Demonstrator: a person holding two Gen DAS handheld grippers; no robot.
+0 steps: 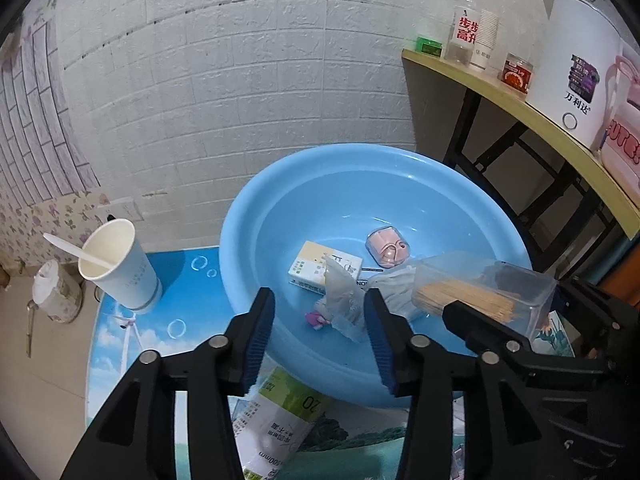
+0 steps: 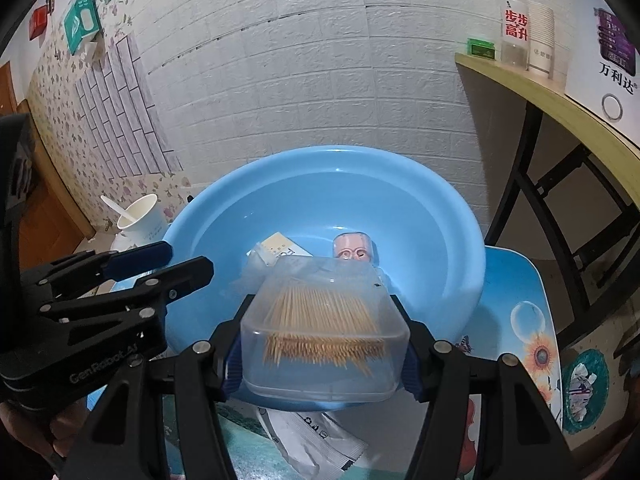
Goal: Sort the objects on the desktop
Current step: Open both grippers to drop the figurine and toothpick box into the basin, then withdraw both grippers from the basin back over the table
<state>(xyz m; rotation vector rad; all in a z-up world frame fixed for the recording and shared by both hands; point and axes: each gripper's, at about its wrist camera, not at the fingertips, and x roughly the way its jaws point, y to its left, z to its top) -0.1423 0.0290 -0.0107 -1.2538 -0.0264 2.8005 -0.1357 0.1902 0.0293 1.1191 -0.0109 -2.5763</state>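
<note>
Nearest, the right gripper point(image 2: 324, 364) clamps a clear toothpick box point(image 2: 324, 344) above the blue basin's point(image 2: 460, 280) six-o'clock rim. The left gripper point(image 1: 320, 336) hangs partly open, holding nothing, over a crumpled wrapper point(image 1: 344, 304). Farther, at twelve o'clock, lie a small carton point(image 1: 316, 266) and pink case point(image 1: 387, 249).

"万利达" on white appliance point(image 1: 576, 64), "步步高升" on clear bottle point(image 1: 464, 28), "20" on sachet point(image 1: 280, 412), "Gen Robot AI" on left gripper point(image 2: 160, 260)

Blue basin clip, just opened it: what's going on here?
A person with two handheld grippers is sorting desk clutter into a blue basin. The right gripper holds a clear toothpick box over the basin's near rim. The left gripper is open and empty above the basin. A medicine box, pink earbud case and crumpled plastic wrapper already lie inside.
</note>
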